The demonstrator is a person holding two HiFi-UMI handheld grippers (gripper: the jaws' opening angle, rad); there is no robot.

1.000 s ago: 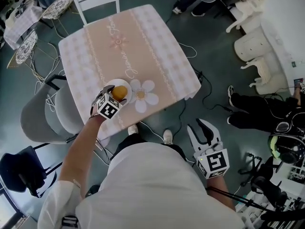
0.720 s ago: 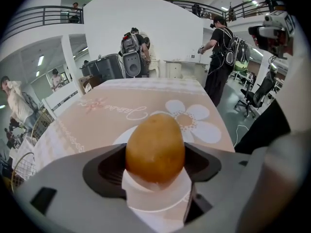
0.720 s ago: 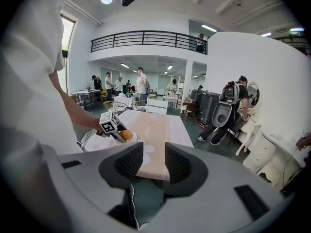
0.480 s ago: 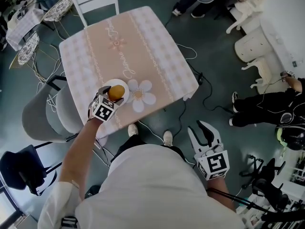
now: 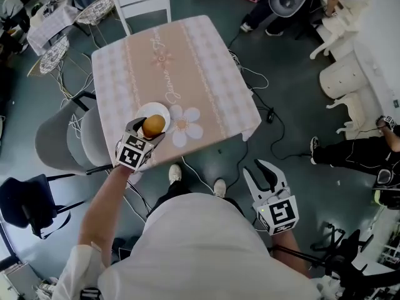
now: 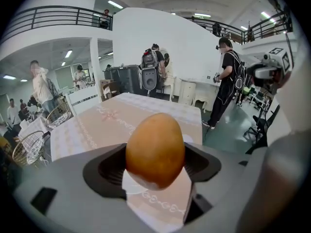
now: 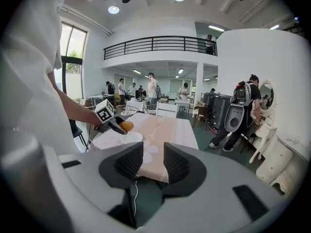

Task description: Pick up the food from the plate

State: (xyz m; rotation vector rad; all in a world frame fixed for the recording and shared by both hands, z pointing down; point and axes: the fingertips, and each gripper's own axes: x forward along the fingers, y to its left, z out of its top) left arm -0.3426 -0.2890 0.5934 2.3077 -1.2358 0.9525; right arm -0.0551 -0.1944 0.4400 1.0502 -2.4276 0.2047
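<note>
1. Since a second ago, our left gripper (image 5: 152, 129) has drawn the food (image 5: 154, 125) back from the middle of the white plate (image 5: 156, 109) toward its near rim. Our head view has shifted too.
2. Its jaws stand wide yet press on both sides of the food, a smooth, orange-brown, egg-shaped piece. In the right gripper view the food hangs just above the plate.
3. Our right gripper (image 5: 264, 172) hangs well apart from the left one, past the tabletop's (image 5: 187, 55) near edge and over the floor (image 5: 287, 124). Its jaws are apart with nothing between them.
4. Just beside the plate, a white flower shape (image 5: 186, 122) lies on the cloth.
5. We see a pale checked cloth with a beige runner down the middle covering the tabletop.
6. One white chair (image 5: 147, 2) stands at the far side and grey chairs (image 5: 59, 142) crowd the left side. Cables (image 5: 265, 102) trail over the dark green floor.
7. White ornate furniture (image 5: 347, 80) lines the right, a person's dark legs (image 5: 356, 155) stretch out near it, and a railed balcony (image 7: 160, 45) runs above the hall.
</note>
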